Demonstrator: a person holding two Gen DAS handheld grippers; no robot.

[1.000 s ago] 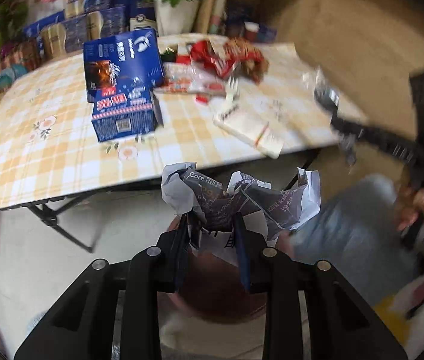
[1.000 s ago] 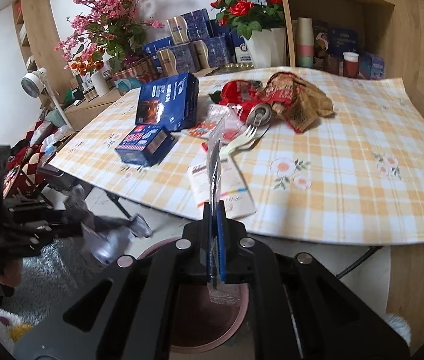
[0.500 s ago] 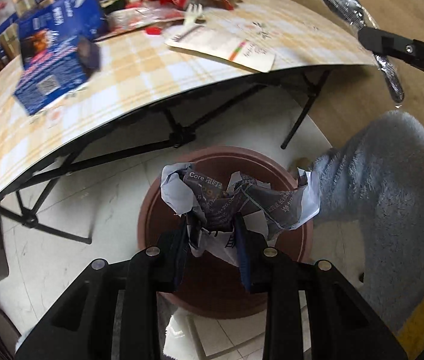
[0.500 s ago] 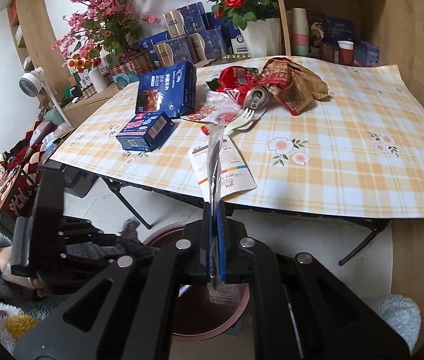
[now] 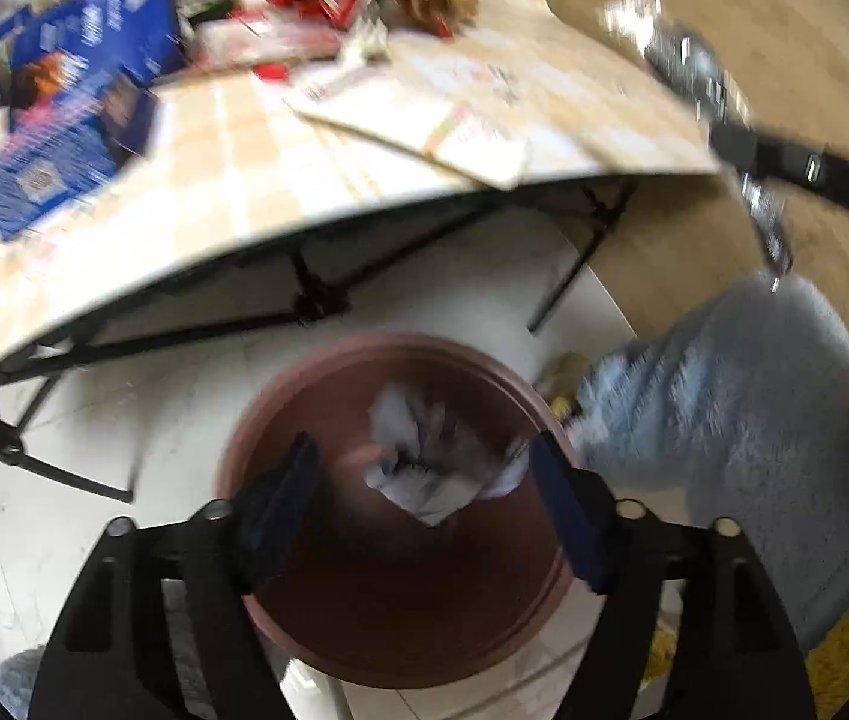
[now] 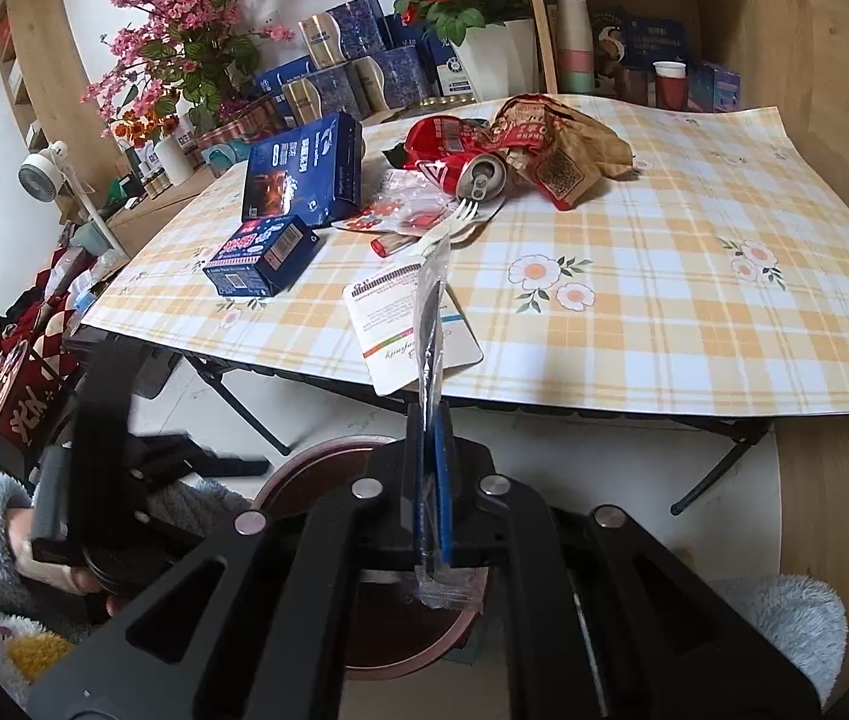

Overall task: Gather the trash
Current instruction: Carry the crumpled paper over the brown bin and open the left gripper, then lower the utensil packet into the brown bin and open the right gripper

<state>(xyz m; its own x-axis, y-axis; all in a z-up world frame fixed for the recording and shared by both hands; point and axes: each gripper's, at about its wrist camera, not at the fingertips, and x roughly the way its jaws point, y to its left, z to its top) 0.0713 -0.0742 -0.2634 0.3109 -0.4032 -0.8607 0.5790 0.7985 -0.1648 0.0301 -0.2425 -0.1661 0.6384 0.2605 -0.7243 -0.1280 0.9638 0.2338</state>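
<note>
**Paper ball drops in the bin, lots more trash to go**

Brown and round, the trash bin (image 5: pixel 400 540) sits on the floor right under the left claw (image 5: pixel 424 492). The left claw's jaws are opening now. The crumpled paper ball (image 5: pixel 430 462) is between them, but the blue pads are well away from it, so nothing holds it. It looks blurry and seems to be falling into the bin. That piece is as good as done.

The right claw (image 6: pixel 431 468) is squeezed together on a plastic-wrapped spoon (image 6: pixel 429 324). The wrapper sticks up out of the jaws and a bit hangs down below them. The bin's rim (image 6: pixel 304 462) shows just under this claw, so I think the spoon goes in next.

A lot is left. On the surface (image 6: pixel 694 312), past the right claw, lie a white card (image 6: pixel 400 330) close to the near edge, a plastic fork (image 6: pixel 454 222), a crushed red can (image 6: pixel 472 177), a red and brown food wrapper (image 6: pixel 550 144), a clear packet (image 6: pixel 406 204), and two blue boxes (image 6: pixel 298 174) over to the left. So the job is only just started, with most of the trash still waiting.
</note>
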